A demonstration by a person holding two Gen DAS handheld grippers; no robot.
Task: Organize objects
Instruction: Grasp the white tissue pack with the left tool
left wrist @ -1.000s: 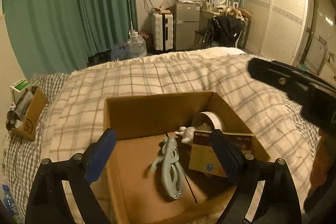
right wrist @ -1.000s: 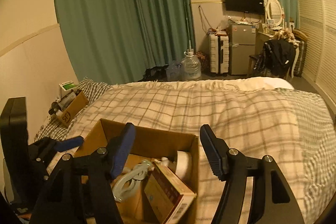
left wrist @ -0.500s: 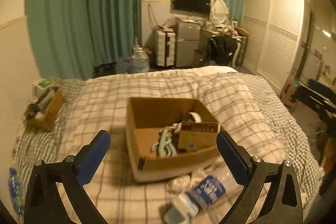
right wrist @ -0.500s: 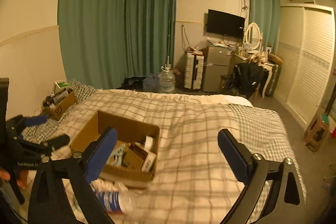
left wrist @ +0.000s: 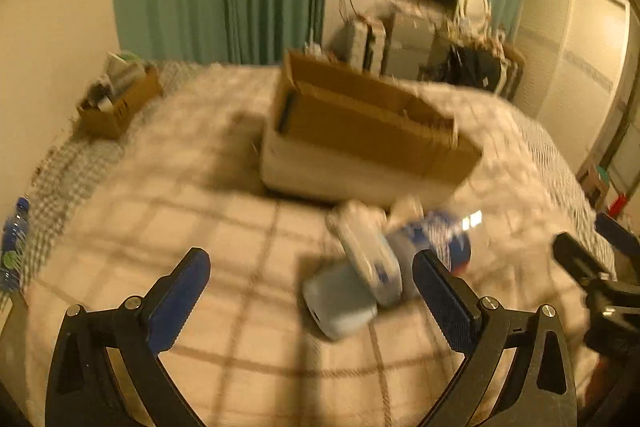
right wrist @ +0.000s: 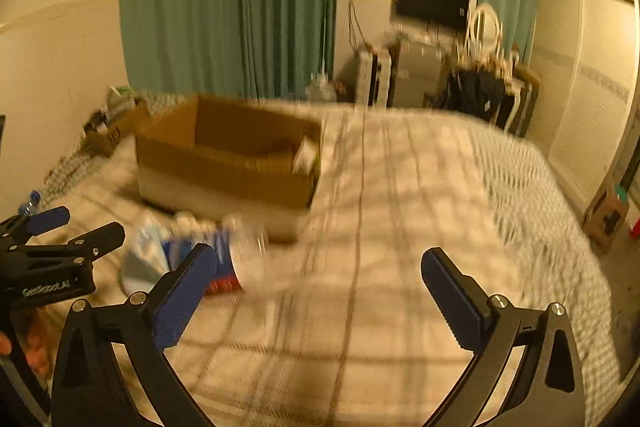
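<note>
A: What could go wrong from here?

B: Both views are smeared by motion, so a grasp could be misjudged. The plastic bottle (left wrist: pixel 436 239) is lying on its side on the checked blanket (left wrist: pixel 200 227), touching a pale blue case (left wrist: pixel 340 301) whose lid is raised. If the case is closed on at an angle, it could be pushed into the bottle, and the bottle could be rolled away on the soft bedding.

A: Where are the task's things found?

B: The case and bottle are seen at about 2 o'clock from the left gripper (left wrist: pixel 312 287), just in front of the cardboard box (left wrist: pixel 360 131), which is at 12 o'clock.

A: How are the grippers held?

B: The left gripper is held low and level over the blanket, jaws spread wide, nothing clasped. The right gripper (right wrist: pixel 320 271) is likewise held apart and empty, with the bottle at its 10 o'clock.
</note>
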